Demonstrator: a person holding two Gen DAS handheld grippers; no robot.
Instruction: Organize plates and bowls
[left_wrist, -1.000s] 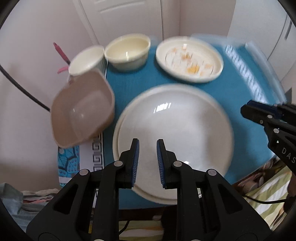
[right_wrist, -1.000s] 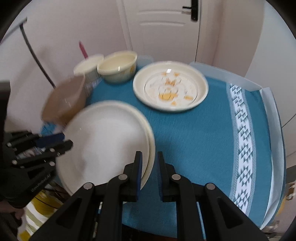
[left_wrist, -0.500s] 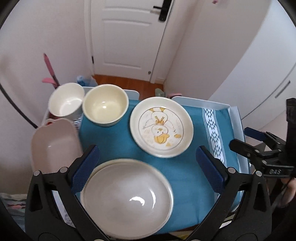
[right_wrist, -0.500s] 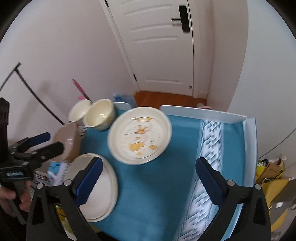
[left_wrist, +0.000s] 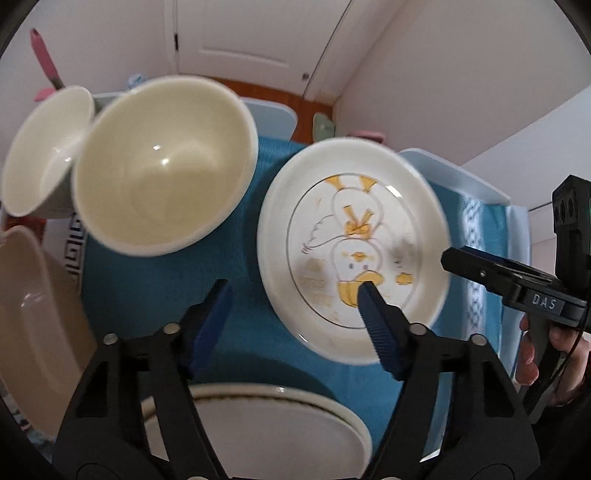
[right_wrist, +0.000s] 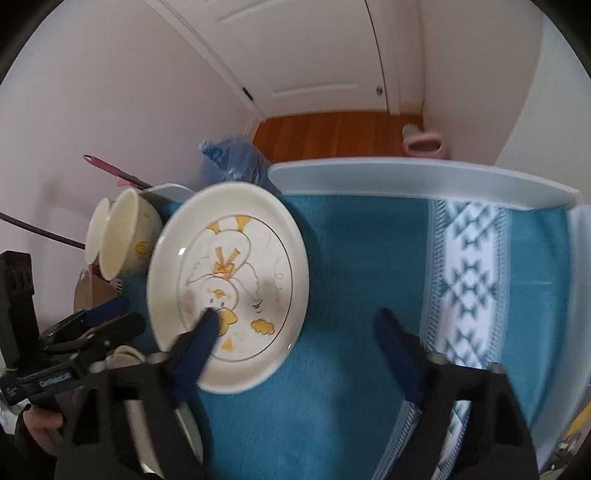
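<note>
At the far left of the left wrist view, a beige squarish plastic dish (left_wrist: 33, 325) sits at the table's edge, cut off by the frame. Behind it stands a small white ceramic bowl (left_wrist: 44, 151), its rim touching or just beside a larger cream ceramic bowl (left_wrist: 162, 166) with a glossy, bare inside; in the right wrist view this cream bowl shows a yellow mark on its outer wall. Both rest at the back left of the teal woven tablecloth (left_wrist: 240, 266).

The left gripper (left_wrist: 293, 295) hovers above the cloth with its blue-padded jaws spread wide and nothing between them; the right-hand pad overlaps the edge of the duck plate in the picture. Below it lies a stack of large plain white plates (left_wrist: 266, 421), the lower one showing a thin dark rim line.

Right of centre lies the round cream plate printed with a yellow-and-white duck (left_wrist: 354, 251), flat on the cloth, with a fine gold ring around its well and a bow at the duck's neck.

The right gripper (right_wrist: 299, 325) is likewise wide open and holds nothing, its left pad over the plate's near edge. Farther right runs the cloth's white patterned band (right_wrist: 469, 280), then the pale blue tray rim (right_wrist: 424, 173).
</note>
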